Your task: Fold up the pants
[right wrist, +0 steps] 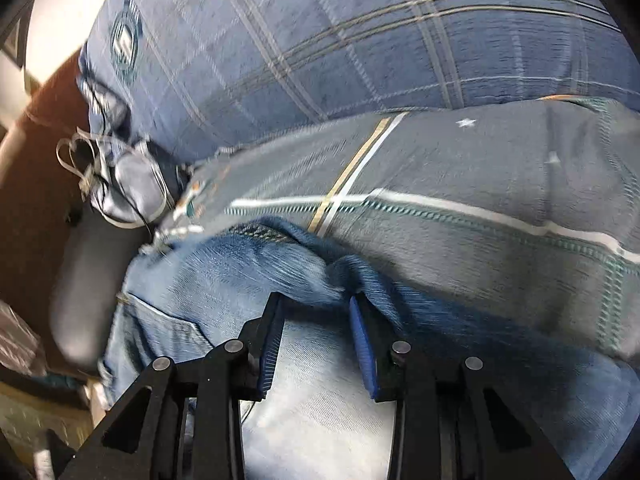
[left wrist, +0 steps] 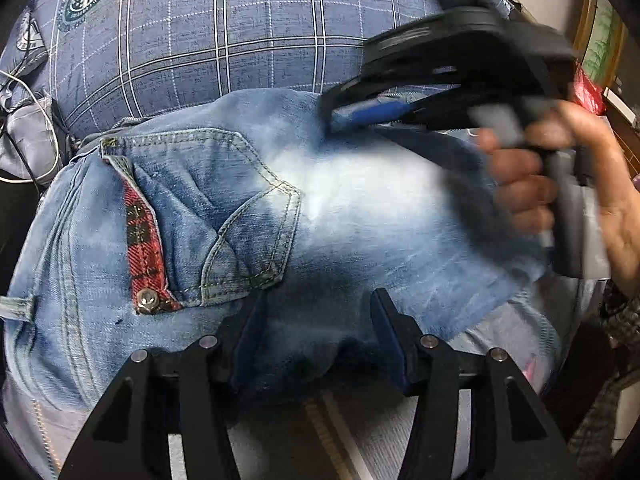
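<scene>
Pants (left wrist: 280,200) lie on the bed (left wrist: 240,32), spread directly ahead of and under the left gripper (left wrist: 316,336), back pocket (left wrist: 224,208) and red plaid trim ahead-left of its fingertips. Left gripper jaws are spread apart with a bunch of denim sitting between the pads; not clenched on it, so released or only loosely straddling the fold. Right gripper (right wrist: 316,340) reaches in from the left gripper's ahead-right side; in its own view the jaws are also apart, with a raised ridge of denim just at the tips, maybe touching, hard to tell through blur. Key relation: the folded edge runs roughly across from one gripper to the other, left gripper at the near edge, right gripper at the far edge. Judgement: both are close enough to pinch; the next fold likely needs both closing on that layer. Grey patterned bedding (right wrist: 480,184) lies beyond the right gripper's tips.
</scene>
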The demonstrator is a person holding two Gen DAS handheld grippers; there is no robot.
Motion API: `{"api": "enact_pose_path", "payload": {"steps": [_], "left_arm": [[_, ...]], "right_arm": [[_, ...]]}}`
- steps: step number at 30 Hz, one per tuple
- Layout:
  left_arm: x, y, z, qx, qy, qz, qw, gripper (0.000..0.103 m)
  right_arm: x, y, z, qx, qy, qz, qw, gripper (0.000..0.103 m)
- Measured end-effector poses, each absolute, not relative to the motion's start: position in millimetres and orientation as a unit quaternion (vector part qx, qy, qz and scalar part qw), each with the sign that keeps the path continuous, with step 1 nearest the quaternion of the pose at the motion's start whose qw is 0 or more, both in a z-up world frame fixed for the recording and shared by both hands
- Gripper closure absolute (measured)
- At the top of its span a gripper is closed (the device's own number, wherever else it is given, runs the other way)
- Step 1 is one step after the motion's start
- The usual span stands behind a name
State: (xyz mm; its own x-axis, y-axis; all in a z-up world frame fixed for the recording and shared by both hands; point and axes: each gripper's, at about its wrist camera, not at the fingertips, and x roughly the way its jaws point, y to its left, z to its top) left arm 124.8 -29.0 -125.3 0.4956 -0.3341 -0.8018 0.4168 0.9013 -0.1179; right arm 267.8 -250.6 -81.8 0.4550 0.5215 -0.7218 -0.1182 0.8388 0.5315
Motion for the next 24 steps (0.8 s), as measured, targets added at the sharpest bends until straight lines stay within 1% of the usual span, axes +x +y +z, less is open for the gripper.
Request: {"api": "enact_pose_path", "payload": {"steps": [4, 6, 9, 13, 18, 24], "left_arm": [[116, -30, -85, 0.038, 0.425, -0.242, 0.871, 0.049], [107, -39, -68, 0.042, 0.407, -0.258, 0.875, 0.047], [102, -64, -54, 0.053, 0.390, -0.287, 0.873, 0.045], [93, -115, -53, 0.093, 0.386, -0.321, 0.860, 0.045], [101, -177, -43, 0.104, 0.387, -0.375, 0.836, 0.045], [127, -281, -42, 0.143, 0.402, -0.417, 0.803, 0.045]], "right_arm": [[220, -303, -45, 0.234, 0.425, 0.195, 0.852, 0.063], [181, -344, -31, 0.230, 0.394, 0.171, 0.873, 0.056], [130, -394, -22, 0.229, 0.368, 0.121, 0.893, 0.053], [79, -451, -26, 0.252, 0.361, 0.060, 0.896, 0.053], [22, -497, -44, 0.310, 0.351, 0.010, 0.883, 0.053], [-3, -513, -75, 0.356, 0.361, 0.000, 0.862, 0.053]]}}
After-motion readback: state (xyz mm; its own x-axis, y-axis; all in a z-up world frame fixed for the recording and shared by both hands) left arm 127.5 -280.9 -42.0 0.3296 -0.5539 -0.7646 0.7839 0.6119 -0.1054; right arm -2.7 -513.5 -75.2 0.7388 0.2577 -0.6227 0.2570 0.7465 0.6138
